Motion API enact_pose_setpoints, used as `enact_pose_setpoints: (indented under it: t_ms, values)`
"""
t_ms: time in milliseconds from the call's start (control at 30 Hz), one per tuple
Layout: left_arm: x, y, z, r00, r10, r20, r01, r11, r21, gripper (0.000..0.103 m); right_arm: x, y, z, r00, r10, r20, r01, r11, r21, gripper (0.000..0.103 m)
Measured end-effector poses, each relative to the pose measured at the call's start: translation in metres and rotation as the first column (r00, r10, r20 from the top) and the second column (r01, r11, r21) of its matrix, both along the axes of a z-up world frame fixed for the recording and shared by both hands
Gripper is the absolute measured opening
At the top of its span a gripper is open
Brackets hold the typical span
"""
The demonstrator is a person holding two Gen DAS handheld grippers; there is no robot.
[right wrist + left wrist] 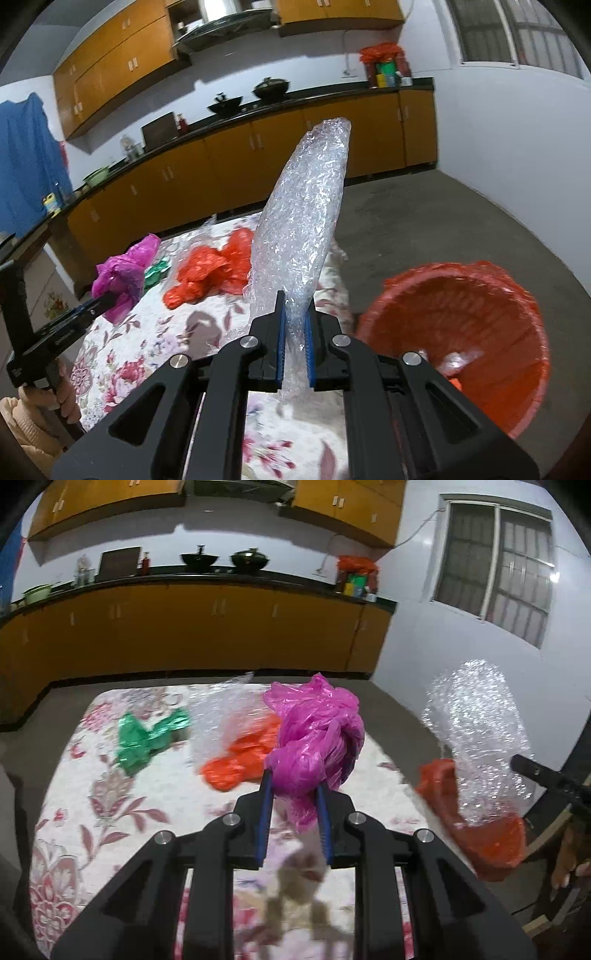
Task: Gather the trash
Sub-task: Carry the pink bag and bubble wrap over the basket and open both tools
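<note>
My left gripper [294,786] is shut on a crumpled pink plastic bag [314,734], held above the floral table; it also shows in the right wrist view [122,273]. My right gripper [295,310] is shut on a long piece of bubble wrap [299,218], which stands up from the fingers; it also shows in the left wrist view [476,738]. An orange-lined trash bin [469,332] stands just right of the right gripper, beside the table. An orange bag [243,757], a green bag [144,738] and a clear plastic sheet [218,712] lie on the table.
The table has a floral cloth [110,812]. A kitchen counter with yellow cabinets [184,627] runs behind it, with pots and bottles on top. Grey floor [443,221] lies to the right, below a white wall with a window [495,561].
</note>
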State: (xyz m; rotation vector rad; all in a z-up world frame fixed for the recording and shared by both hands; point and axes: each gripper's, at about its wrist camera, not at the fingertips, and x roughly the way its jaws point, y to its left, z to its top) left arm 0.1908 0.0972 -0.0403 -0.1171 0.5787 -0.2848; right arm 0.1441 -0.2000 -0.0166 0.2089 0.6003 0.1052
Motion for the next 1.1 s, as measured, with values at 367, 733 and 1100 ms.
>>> enact_pose_setpoints:
  t_ms: [367, 733, 1100]
  values:
    - [-0.009, -0.083, 0.008, 0.988, -0.156, 0.019, 0.157, 0.988, -0.012, 0.023, -0.033, -0.068, -0.004, 0.977, -0.213, -0.016, 0.213, 0.977, -0.013, 0.009]
    - [-0.011, -0.163, 0.000, 0.955, -0.296, 0.005, 0.296, 0.954, -0.049, 0.023, -0.054, -0.115, -0.023, 0.937, -0.341, -0.068, 0.341, 0.940, -0.025, 0.009]
    - [-0.004, -0.222, -0.029, 0.921, -0.383, -0.063, 0.379, 0.923, -0.072, 0.023, -0.054, -0.137, -0.034, 0.923, -0.373, -0.099, 0.373, 0.928, -0.016, 0.009]
